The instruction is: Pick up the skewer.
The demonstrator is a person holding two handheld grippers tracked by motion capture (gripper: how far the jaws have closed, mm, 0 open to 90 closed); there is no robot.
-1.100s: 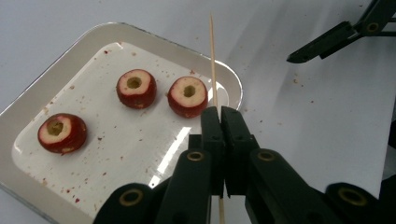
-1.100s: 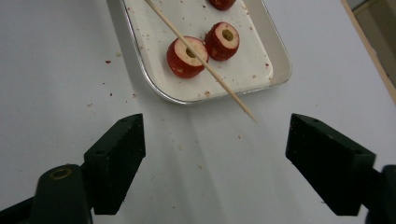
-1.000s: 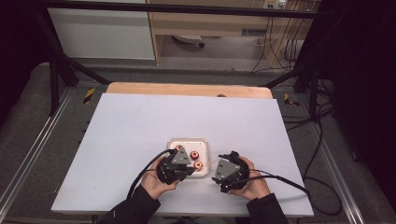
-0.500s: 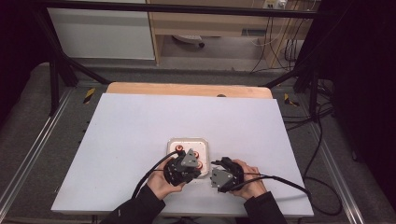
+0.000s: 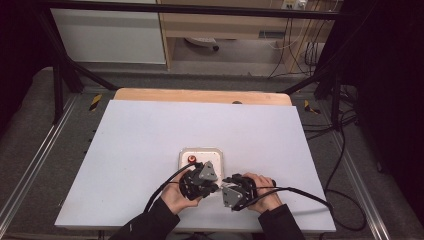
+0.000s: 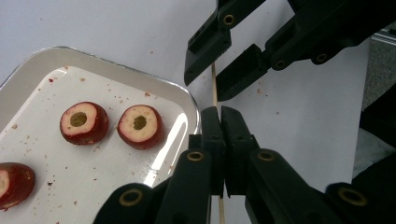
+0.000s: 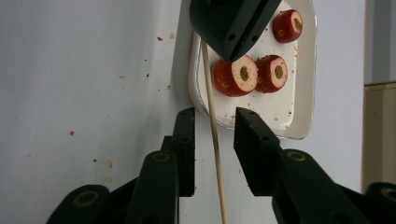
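My left gripper [image 6: 219,112] is shut on a thin wooden skewer [image 6: 214,91] just off the corner of a white tray [image 6: 116,70]. The skewer [image 7: 208,88] runs on between the pads of my right gripper [image 7: 215,116], whose jaws have just been closing but stand clear of the stick on both sides. Three cored red fruit pieces [image 6: 140,126] lie in the tray [image 7: 280,116]. In the high view both grippers, left [image 5: 200,180] and right [image 5: 235,192], face each other at the tray's [image 5: 215,152] near edge.
The white tabletop [image 5: 150,135] spreads wide around the tray, with crumbs scattered on it. A wooden strip [image 5: 200,95] runs along its far edge. Cables [image 5: 300,192] trail from the grippers toward the near and right edges.
The two grippers have drawn a little closer together at the tray's near edge, and the left one now covers more of the tray.
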